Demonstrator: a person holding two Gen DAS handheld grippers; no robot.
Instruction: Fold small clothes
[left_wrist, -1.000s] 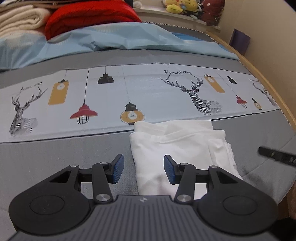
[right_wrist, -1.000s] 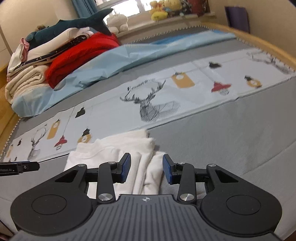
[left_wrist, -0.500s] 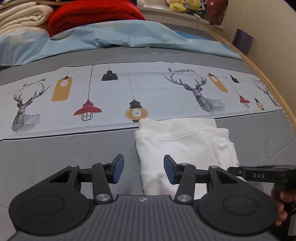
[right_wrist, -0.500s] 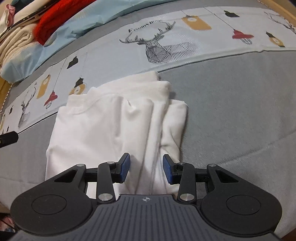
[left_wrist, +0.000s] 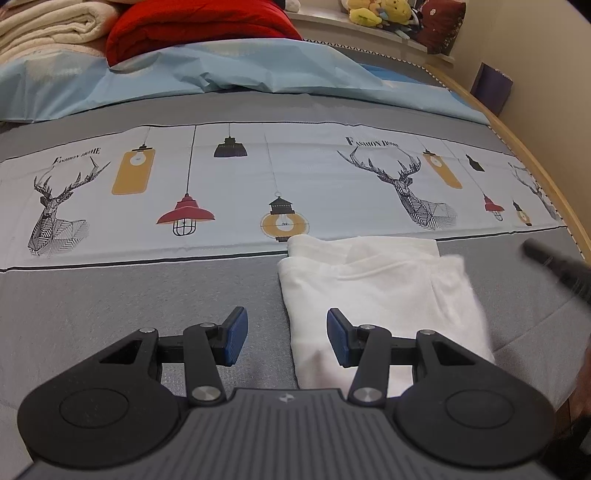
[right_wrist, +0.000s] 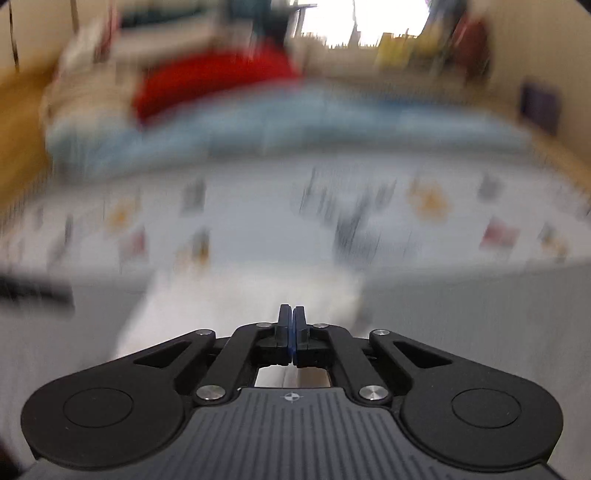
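A folded white garment (left_wrist: 376, 291) lies on the grey bed cover (left_wrist: 110, 302), just below the printed strip with deer and lamps. My left gripper (left_wrist: 286, 339) hovers open over the garment's near left edge, which runs between its blue pads (left_wrist: 236, 338) without touching them. In the blurred right wrist view my right gripper (right_wrist: 291, 321) is shut, pads together, and I see no cloth between them. The white garment (right_wrist: 240, 302) lies ahead of it and below. A blurred dark part of the right tool (left_wrist: 554, 266) shows to the garment's right.
A light blue sheet (left_wrist: 221, 74), a red blanket (left_wrist: 192, 29) and cream blankets (left_wrist: 48, 29) are piled at the far side. Plush toys (left_wrist: 376, 14) sit on a ledge. The wooden bed rim (left_wrist: 535, 166) curves along the right, with a purple box (left_wrist: 495, 85) beyond.
The right gripper has gone from open to shut, and its view has swung up from the garment to across the bed, now blurred. The left gripper has barely moved.
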